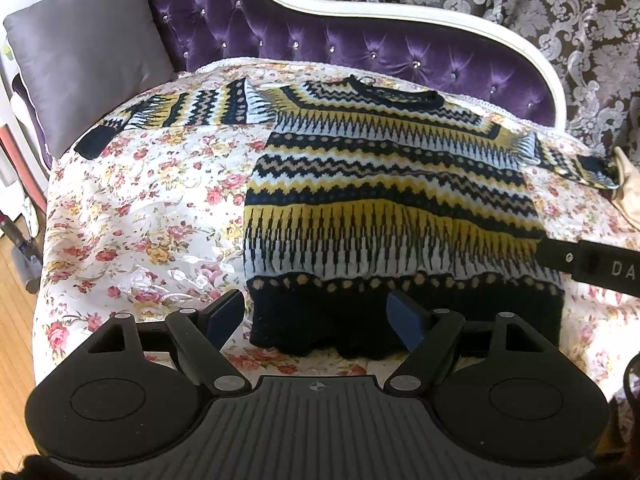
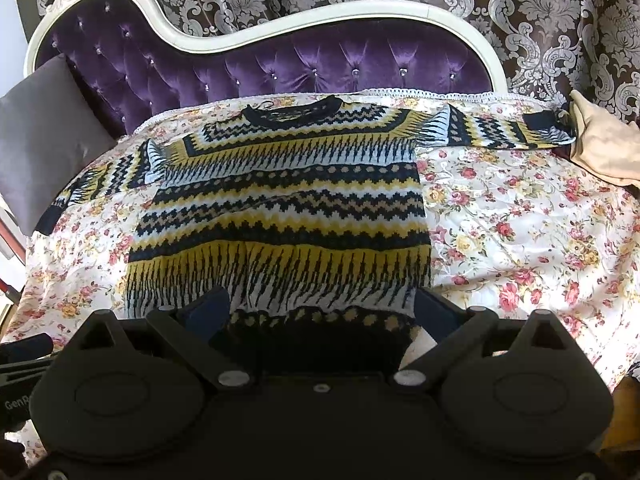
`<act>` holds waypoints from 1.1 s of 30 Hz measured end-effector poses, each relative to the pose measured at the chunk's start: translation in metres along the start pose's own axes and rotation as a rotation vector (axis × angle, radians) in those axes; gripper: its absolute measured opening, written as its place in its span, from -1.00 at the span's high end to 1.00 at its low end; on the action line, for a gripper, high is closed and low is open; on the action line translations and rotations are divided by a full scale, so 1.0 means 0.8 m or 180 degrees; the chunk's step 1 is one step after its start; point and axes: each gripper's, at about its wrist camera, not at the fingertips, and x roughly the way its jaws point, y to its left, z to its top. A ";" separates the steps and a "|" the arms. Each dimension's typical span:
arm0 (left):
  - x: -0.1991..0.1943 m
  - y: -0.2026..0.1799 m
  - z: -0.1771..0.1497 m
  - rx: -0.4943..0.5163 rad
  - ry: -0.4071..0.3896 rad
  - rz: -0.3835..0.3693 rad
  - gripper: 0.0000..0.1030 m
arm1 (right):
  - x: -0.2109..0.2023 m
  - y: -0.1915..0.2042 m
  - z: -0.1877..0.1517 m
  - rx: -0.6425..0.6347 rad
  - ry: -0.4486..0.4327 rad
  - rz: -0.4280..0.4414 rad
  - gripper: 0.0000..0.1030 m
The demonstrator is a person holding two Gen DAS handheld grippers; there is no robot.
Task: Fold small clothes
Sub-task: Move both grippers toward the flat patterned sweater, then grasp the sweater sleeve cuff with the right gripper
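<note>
A knitted sweater (image 1: 384,184) with navy, yellow and white zigzag bands lies flat, front up, on a floral bedspread (image 1: 132,208), both sleeves spread out sideways. My left gripper (image 1: 316,314) is open and empty, its fingers just above the navy hem at the sweater's lower left corner. In the right wrist view the sweater (image 2: 280,200) fills the middle, and my right gripper (image 2: 322,308) is open and empty over the hem, its fingers straddling the lower right part. The right gripper's arm (image 1: 588,266) shows at the left view's right edge.
A purple tufted sofa back with a white frame (image 1: 360,52) stands behind. A grey cushion (image 1: 88,52) leans at the left end. A beige cloth (image 2: 600,144) lies by the right sleeve cuff. Wooden floor (image 1: 12,320) shows at far left.
</note>
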 end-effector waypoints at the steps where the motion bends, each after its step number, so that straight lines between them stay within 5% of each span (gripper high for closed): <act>1: 0.002 0.000 0.000 -0.0002 0.0017 -0.0002 -0.49 | 0.000 0.001 0.001 -0.0004 0.0001 -0.0014 -0.93; 33: 0.036 -0.001 0.024 -0.0028 0.0161 -0.0084 -0.47 | 0.036 -0.013 0.011 0.0127 0.0344 0.0047 -0.99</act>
